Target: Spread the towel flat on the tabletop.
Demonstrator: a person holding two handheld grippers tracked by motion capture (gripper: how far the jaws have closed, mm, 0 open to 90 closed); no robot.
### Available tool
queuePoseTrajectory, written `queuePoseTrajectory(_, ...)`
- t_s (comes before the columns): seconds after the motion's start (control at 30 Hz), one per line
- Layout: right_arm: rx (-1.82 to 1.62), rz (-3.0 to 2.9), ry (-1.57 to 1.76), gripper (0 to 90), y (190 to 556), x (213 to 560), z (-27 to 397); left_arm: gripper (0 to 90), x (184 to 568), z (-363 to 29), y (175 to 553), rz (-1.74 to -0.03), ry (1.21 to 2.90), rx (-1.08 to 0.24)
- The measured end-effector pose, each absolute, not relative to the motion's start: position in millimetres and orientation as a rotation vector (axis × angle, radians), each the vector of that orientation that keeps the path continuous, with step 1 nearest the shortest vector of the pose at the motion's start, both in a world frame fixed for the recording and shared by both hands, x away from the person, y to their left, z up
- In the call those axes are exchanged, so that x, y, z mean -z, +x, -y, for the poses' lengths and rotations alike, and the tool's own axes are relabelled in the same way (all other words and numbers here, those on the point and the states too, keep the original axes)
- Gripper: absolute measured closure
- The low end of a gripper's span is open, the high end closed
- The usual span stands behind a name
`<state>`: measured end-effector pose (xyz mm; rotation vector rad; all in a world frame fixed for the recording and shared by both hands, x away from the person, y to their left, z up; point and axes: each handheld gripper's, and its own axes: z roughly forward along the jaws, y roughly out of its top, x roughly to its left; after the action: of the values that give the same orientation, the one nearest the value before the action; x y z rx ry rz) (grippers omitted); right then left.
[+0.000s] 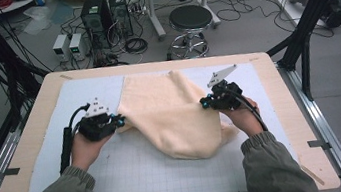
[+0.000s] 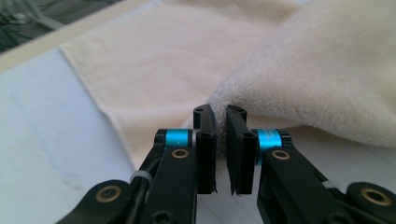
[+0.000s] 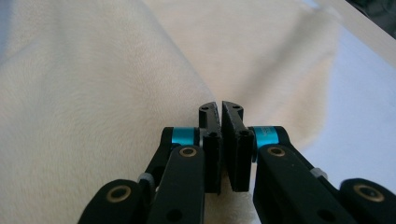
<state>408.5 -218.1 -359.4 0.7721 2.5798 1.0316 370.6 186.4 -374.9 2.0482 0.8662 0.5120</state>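
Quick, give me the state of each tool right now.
Left tool: shut on the edge of the cream cloth.
Right tool: shut, pinching the cream cloth at its other side.

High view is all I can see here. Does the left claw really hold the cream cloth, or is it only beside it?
Observer: It holds it. In the left gripper view the left claw is closed on a folded edge of the cream cloth, and the pile shows between its pads.
Operator: And the right claw?
Observer: In the right gripper view the right claw is closed too. Its tips are at the edge of the cloth, and a thin bit of cloth seems to be pinched between them.
Operator: Is the cloth lifted at the left claw?
Observer: Yes. The fold there rises off the white mat, with a shadowed gap under it.
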Motion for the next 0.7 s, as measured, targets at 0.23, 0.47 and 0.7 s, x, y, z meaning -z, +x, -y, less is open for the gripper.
queuePoseTrajectory(0.23,-0.956,-2.594,0.887,78.7,435,390,215,71.1,393,-172,401,-0.965,2.094,-0.488)
queuePoseTrajectory(0.47,-1.112,-2.534,0.816,65.8,408,360,228,52.8,376,-193,380,-0.924,2.039,-0.510)
queuePoseTrajectory(0.7,-1.187,-2.528,0.693,60.5,361,348,231,50.5,381,-198,344,-0.832,2.048,-0.494)
